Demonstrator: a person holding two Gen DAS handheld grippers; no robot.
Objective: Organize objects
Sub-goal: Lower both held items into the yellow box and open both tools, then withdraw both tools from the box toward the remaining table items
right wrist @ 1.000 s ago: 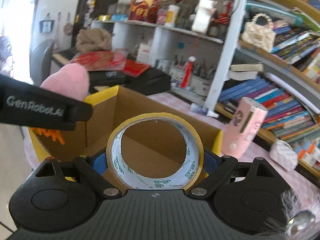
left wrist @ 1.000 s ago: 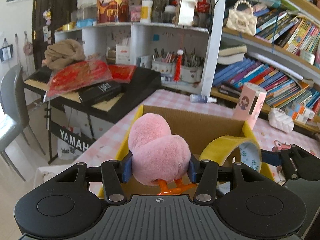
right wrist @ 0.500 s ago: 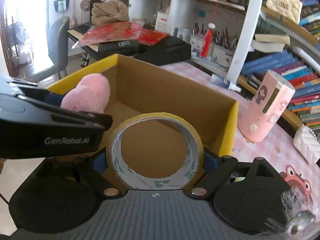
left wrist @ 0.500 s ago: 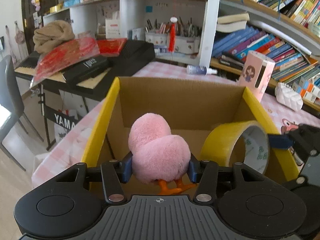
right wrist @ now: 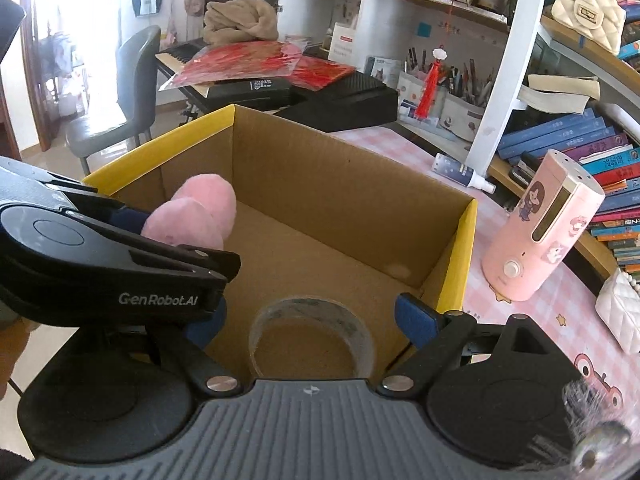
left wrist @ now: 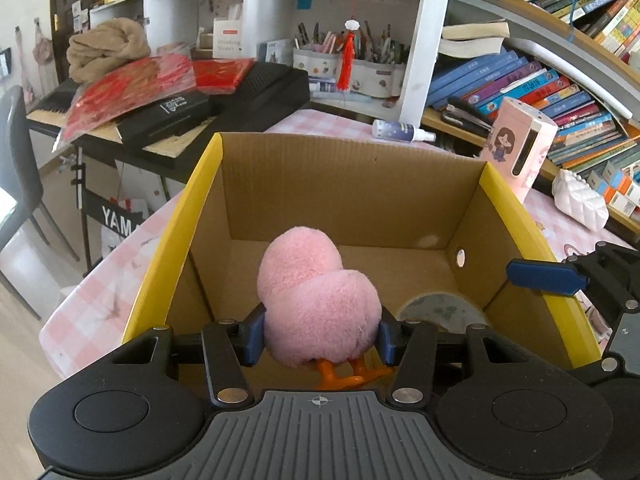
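Note:
A pink plush toy (left wrist: 320,304) with orange feet is squeezed between the blue pads of my left gripper (left wrist: 320,336), which is shut on it. It hangs inside the open cardboard box (left wrist: 352,184) with yellow edges, near the left wall. In the right wrist view the same plush toy (right wrist: 200,208) shows behind the left gripper's body (right wrist: 120,256). A roll of clear tape (right wrist: 362,332) lies flat on the box floor. My right gripper (right wrist: 312,316) stands open above it, pads clear of the roll. The tape (left wrist: 440,312) also shows at the box's right corner.
The box sits on a pink checked table (left wrist: 100,304). A pink cylindrical device (right wrist: 540,240), a small spray bottle (left wrist: 400,133) and a white quilted purse (left wrist: 580,204) stand beyond it to the right. A cluttered keyboard (left wrist: 256,88) and a grey chair (right wrist: 132,92) are at the left, bookshelves behind.
The tape roll has left the right gripper's pads and now lies flat on the box floor. Both grippers came forward over the box, and the plush sank lower inside it.

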